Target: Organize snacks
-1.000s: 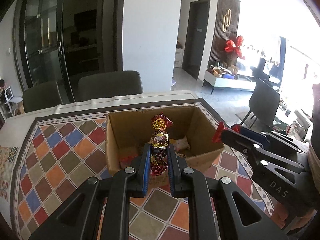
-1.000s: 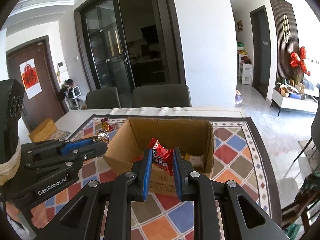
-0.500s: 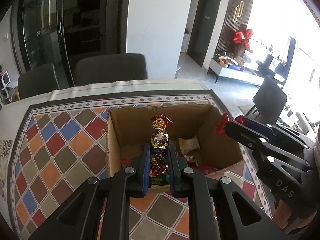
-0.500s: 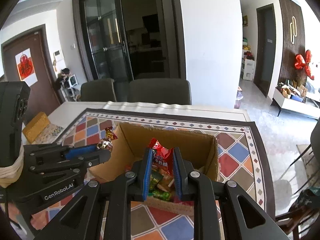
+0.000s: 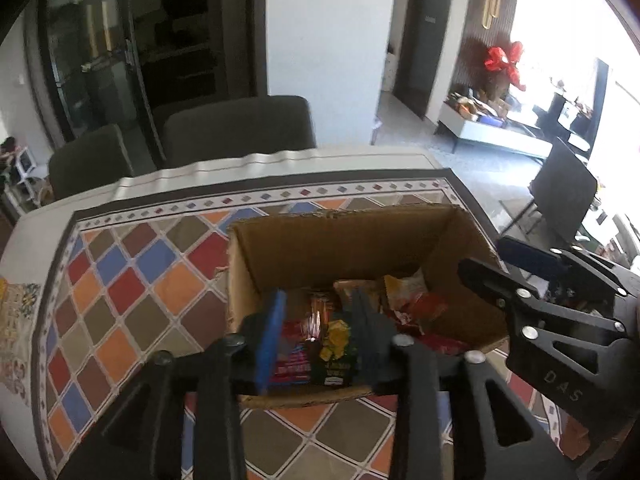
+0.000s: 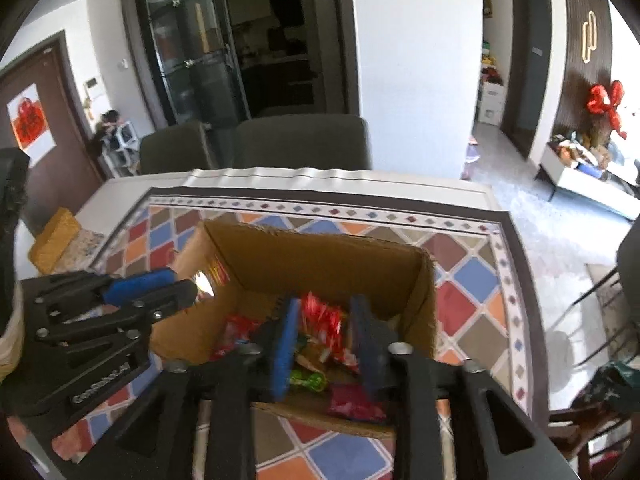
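Both grippers hang spread and released over the cardboard box (image 5: 280, 248), left gripper (image 5: 320, 320) at 9 o'clock, right gripper (image 6: 326, 332) at 3; wrapped snacks (image 6: 320, 316) fill it.

brown cardboard box (image 5: 344, 240), multicoloured diamond-patterned tablecloth (image 5: 132, 280)

The cardboard box (image 5: 360, 248) sits on the patterned tablecloth (image 5: 132, 280), directly ahead of and beneath the left gripper (image 5: 320, 332) fingers. Snack packets (image 5: 416, 308) lie inside it, between and just beyond the fingertips. The right gripper (image 6: 324, 332) reaches over the box's near wall. Two chairs (image 6: 300, 140) stand behind the table's far edge.
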